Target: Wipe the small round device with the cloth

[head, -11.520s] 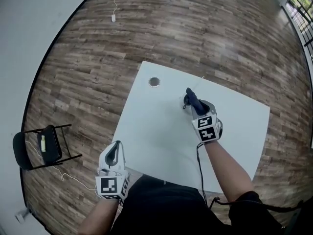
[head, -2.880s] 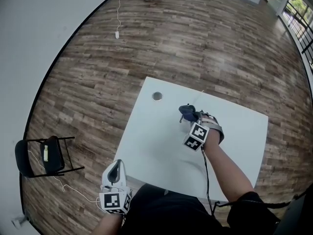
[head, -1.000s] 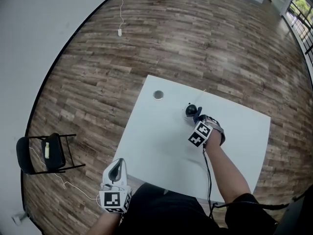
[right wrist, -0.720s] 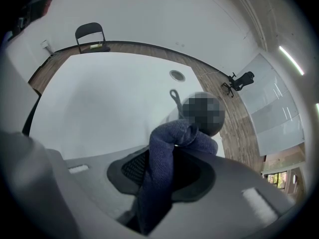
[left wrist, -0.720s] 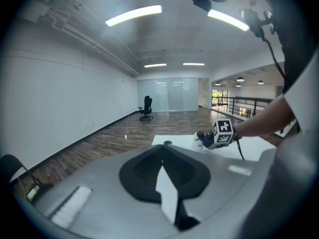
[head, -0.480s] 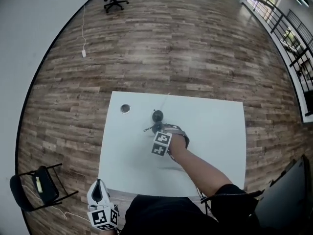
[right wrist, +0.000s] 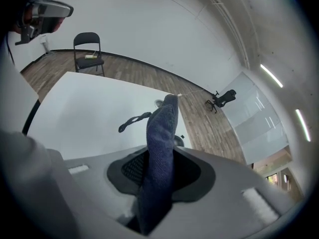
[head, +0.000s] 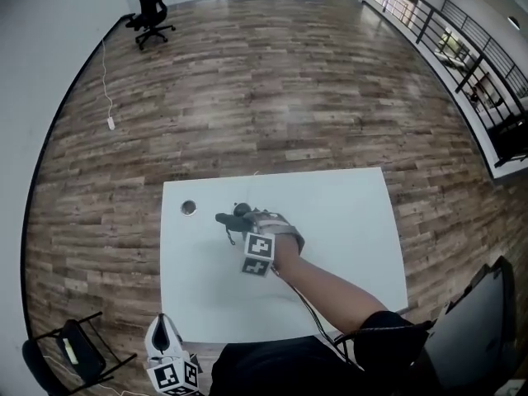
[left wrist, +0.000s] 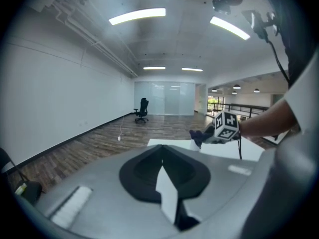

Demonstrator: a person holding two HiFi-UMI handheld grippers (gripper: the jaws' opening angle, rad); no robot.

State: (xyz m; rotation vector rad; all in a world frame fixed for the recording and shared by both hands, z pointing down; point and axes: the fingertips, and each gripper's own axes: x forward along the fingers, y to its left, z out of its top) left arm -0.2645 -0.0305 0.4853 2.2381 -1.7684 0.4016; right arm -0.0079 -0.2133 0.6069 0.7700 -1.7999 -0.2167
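My right gripper (head: 239, 221) hangs over the white table (head: 346, 246), shut on a dark blue cloth (head: 223, 219) that sticks out past its tips. In the right gripper view the cloth (right wrist: 163, 128) stands up between the jaws. The small round dark device (head: 242, 209) sits on the table right beside the cloth, and in the right gripper view the device (right wrist: 179, 141) is mostly hidden behind it. A black strap (right wrist: 132, 121) lies on the table by the device. My left gripper (head: 162, 330) is low at the table's near edge, shut and holding nothing, as the left gripper (left wrist: 162, 166) shows in its own view.
A round metal grommet (head: 189, 208) sits in the table's far left corner. A folding chair (head: 74, 355) stands on the wood floor at the lower left and an office chair (head: 151, 8) far off. A dark panel (head: 487, 320) stands at the right.
My right gripper has lifted with the cloth and drifted left of the device. The head view has swung, so the table sits lower in frame. The left gripper stays near the table's front edge.
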